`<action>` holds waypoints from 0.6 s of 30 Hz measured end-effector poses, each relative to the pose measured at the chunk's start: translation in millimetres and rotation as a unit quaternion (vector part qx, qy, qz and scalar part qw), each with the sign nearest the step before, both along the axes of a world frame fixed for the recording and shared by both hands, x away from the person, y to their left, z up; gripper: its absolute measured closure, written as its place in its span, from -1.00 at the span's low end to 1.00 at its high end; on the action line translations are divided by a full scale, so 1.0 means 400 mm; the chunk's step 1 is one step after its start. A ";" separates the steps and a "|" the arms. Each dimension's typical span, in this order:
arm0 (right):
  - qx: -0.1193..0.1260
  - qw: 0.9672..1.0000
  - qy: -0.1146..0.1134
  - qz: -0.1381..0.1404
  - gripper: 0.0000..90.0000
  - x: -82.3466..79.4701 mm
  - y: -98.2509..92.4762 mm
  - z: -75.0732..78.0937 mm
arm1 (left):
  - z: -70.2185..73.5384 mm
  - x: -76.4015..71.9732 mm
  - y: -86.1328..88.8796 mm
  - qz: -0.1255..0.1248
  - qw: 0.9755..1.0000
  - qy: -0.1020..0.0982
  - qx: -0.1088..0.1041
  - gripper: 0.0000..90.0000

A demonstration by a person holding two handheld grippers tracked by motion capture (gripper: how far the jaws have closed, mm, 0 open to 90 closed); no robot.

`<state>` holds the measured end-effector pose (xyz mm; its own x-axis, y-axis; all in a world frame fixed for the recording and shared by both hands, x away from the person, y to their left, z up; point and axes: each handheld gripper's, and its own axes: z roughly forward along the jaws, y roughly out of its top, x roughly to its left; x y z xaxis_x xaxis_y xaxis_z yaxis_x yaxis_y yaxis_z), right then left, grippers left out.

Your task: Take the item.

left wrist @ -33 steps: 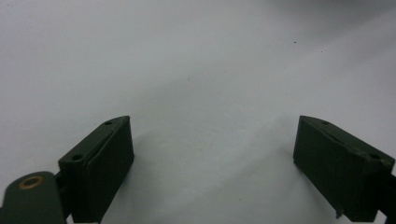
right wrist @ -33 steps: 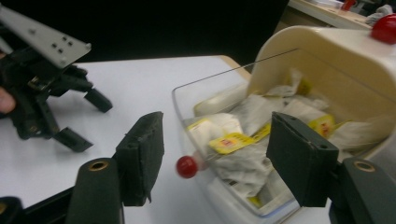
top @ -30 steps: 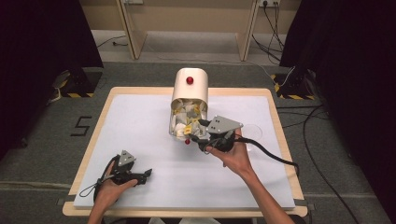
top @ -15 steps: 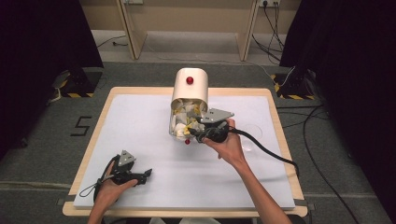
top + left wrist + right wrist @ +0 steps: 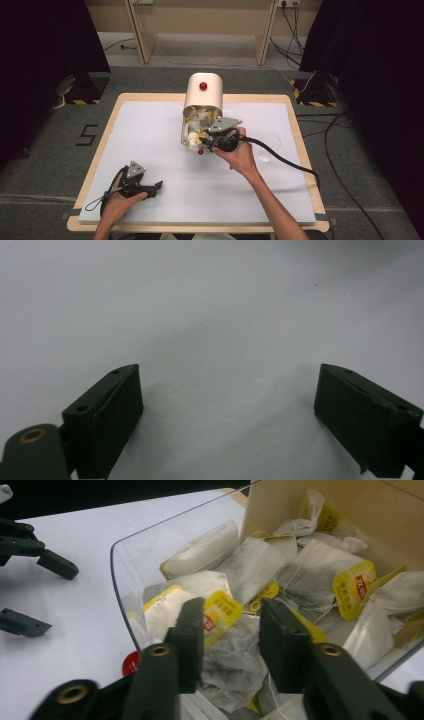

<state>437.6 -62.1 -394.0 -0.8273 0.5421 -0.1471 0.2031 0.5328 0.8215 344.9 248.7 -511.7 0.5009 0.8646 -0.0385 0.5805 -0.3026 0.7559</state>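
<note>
Our right hand-held gripper (image 5: 227,630) is reaching into the open mouth of the tea bag dispenser (image 5: 202,95), its jaws apart and straddling a crumpled tea bag with a yellow tag (image 5: 220,614). Nothing is clamped yet, so we judge the pick barely begun: the approach is made, while the closing, the lifting out and the setting down are all left to do.

The bags (image 5: 300,575) lie heaped in the clear tray (image 5: 117,575) at the dispenser's front, strings and tags tangled over one another. We think a neighbouring bag could come up with ours. The tray's front wall stands just by the jaws, and a small red knob (image 5: 131,663) sits below it.

Our left hand-held gripper (image 5: 134,182) rests near the surface's (image 5: 150,135) front left, well apart from the dispenser, jaws wide apart and holding nothing. A clear round lid-like thing (image 5: 267,142) lies on the surface to the right of our hand, out of the way.
</note>
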 end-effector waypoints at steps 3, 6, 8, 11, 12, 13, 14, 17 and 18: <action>0.006 1.000 -0.003 0.003 0.81 -0.001 -0.002 0.004 | 0.000 0.000 0.000 0.000 1.000 0.000 0.000 -0.74; 0.012 1.000 -0.006 0.008 0.95 -0.004 -0.006 0.009 | 0.000 0.000 0.000 0.000 1.000 0.000 0.000 -0.75; 0.016 1.000 -0.011 0.012 0.99 -0.005 -0.008 0.011 | 0.000 0.000 0.000 0.000 1.000 0.000 0.000 -0.74; 0.023 0.999 -0.019 0.013 1.00 -0.007 -0.012 0.018 | 0.000 0.000 0.000 0.000 1.000 0.000 0.000 -0.74; 0.025 0.999 -0.022 0.014 1.00 -0.008 -0.013 0.020 | 0.000 0.000 0.000 0.000 1.000 0.000 0.000 -0.74; 0.027 0.999 -0.025 0.012 1.00 -0.009 -0.015 0.023 | 0.000 0.000 0.000 0.000 1.000 0.000 0.000 -0.74; 0.030 0.999 -0.028 0.012 1.00 -0.010 -0.016 0.026 | 0.000 0.000 0.000 0.000 1.000 0.000 0.000 -0.74; 0.039 0.998 -0.038 0.010 1.00 -0.015 -0.023 0.038 | 0.000 0.000 0.000 0.000 1.000 0.000 0.000 -0.75; 0.043 0.998 -0.043 0.009 1.00 -0.017 -0.025 0.044 | 0.000 0.000 0.000 0.000 1.000 0.000 0.000 -0.74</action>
<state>430.9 -72.3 -376.5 -0.8236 0.5406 -0.1717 0.1209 0.4630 0.8781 344.9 248.7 -511.7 0.5009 0.8647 -0.0385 0.5803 -0.3025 0.7562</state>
